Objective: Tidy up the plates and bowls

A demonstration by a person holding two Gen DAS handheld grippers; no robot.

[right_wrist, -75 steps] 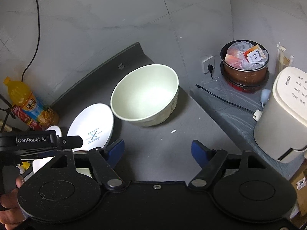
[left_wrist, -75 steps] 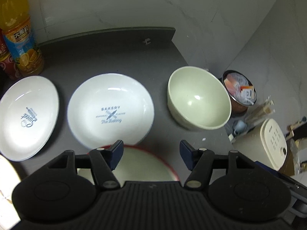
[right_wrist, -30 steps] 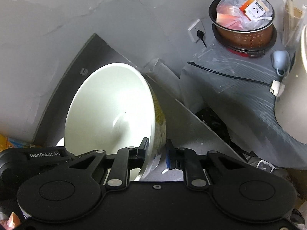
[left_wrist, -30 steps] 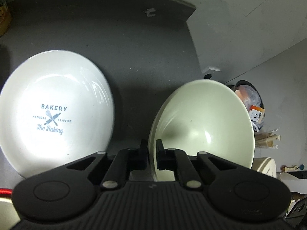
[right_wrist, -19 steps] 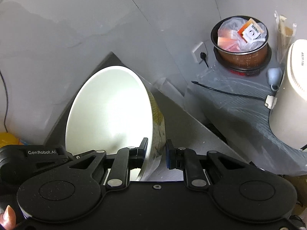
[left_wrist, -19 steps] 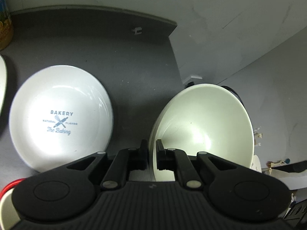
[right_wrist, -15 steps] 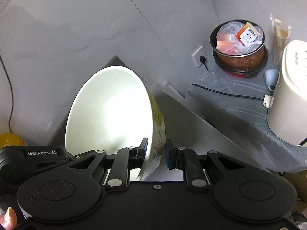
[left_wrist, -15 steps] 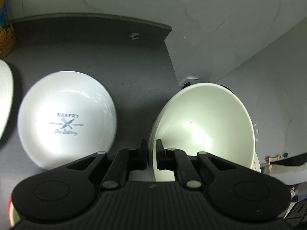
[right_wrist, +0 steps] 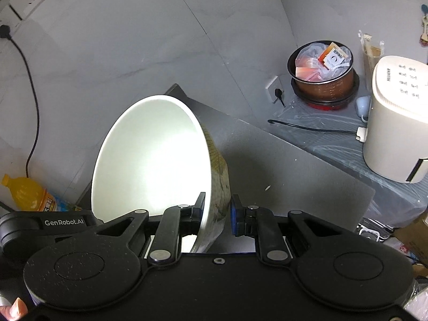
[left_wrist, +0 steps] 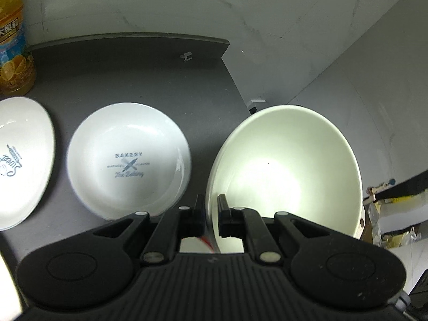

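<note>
Since the earlier frame both grippers have lifted higher with the bowl, and the plates look smaller and farther below. Far left of the left jaws stands an orange juice bottle (left_wrist: 13, 42) on the dark countertop (left_wrist: 149, 80); nearer lies a white plate (left_wrist: 22, 160), and just left of the jaws a second plate marked BAKERY (left_wrist: 128, 160). The left gripper (left_wrist: 211, 215) pinches the near rim of the cream bowl (left_wrist: 289, 171) — one finger outside, one inside. The right gripper (right_wrist: 217, 214) also pinches the bowl's rim, the bowl tilted up to the left of its jaws. Far right of them — a rice cooker pot (right_wrist: 323, 77) and a white appliance (right_wrist: 396, 123).
</note>
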